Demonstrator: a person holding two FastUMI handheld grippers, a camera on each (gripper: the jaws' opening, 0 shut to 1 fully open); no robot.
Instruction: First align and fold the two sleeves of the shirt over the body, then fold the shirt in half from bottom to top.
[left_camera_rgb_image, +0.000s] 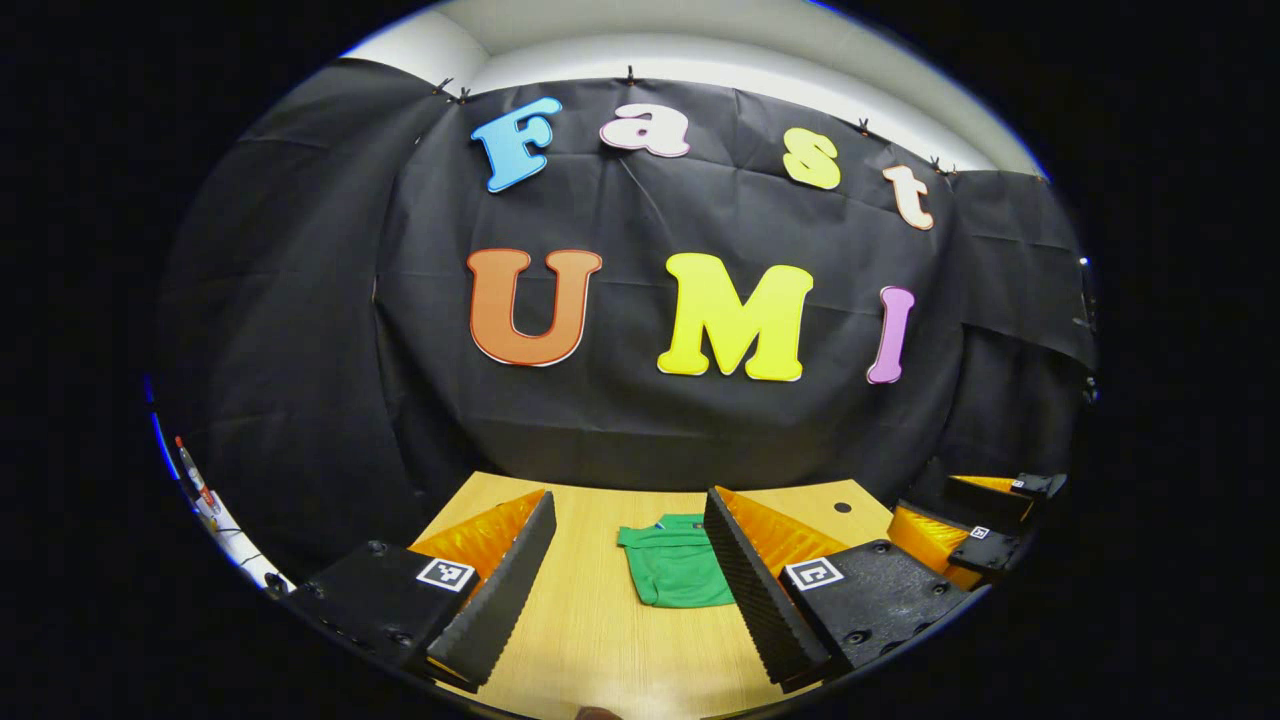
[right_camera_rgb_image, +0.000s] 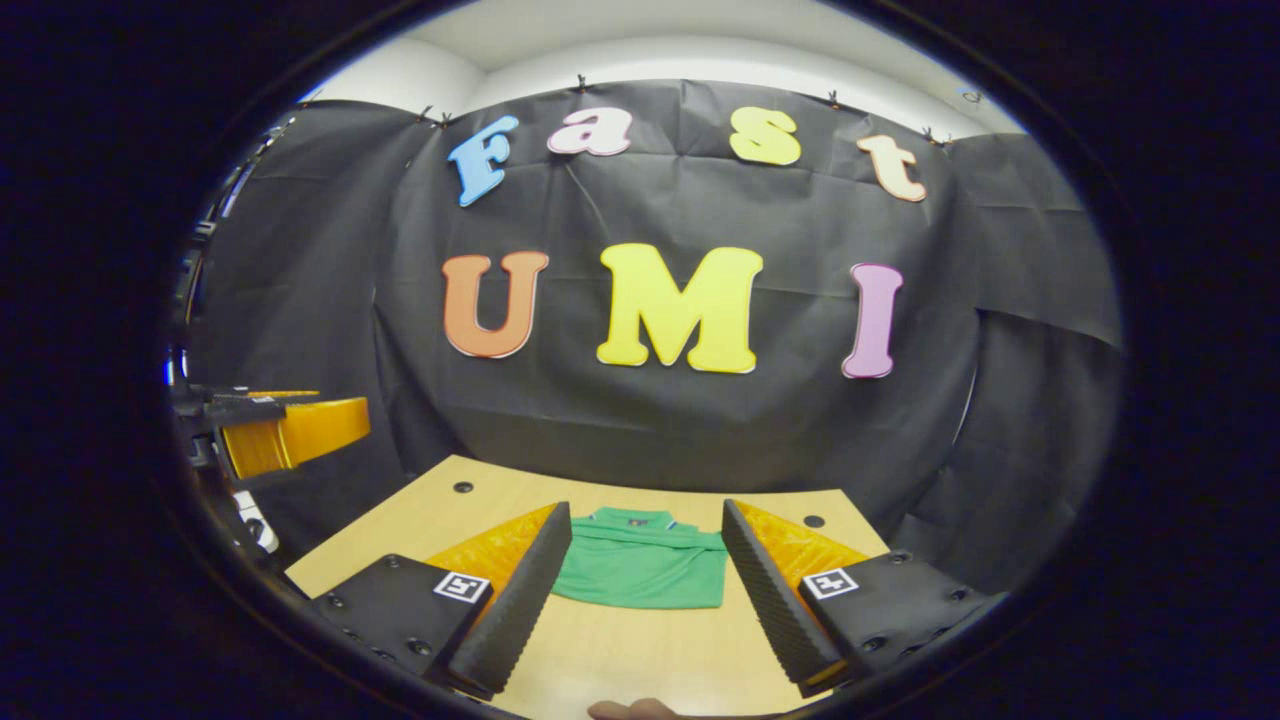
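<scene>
The left gripper (left_camera_rgb_image: 625, 585) is held level above the pale wooden counter (left_camera_rgb_image: 600, 640), its jaws spread wide and empty. The folded green polo shirt (left_camera_rgb_image: 675, 565) lies flat on the counter beyond them, close against the inner face of the right-hand jaw. The right gripper (right_camera_rgb_image: 645, 590) is likewise level, its jaws wide apart with nothing between them; in its view the shirt (right_camera_rgb_image: 645, 565) sits ahead, centred in the gap, collar toward the far edge. The counter (right_camera_rgb_image: 620, 650) has small dark round holes near its back edge, and black cloth hangs behind it below a white ceiling.
</scene>
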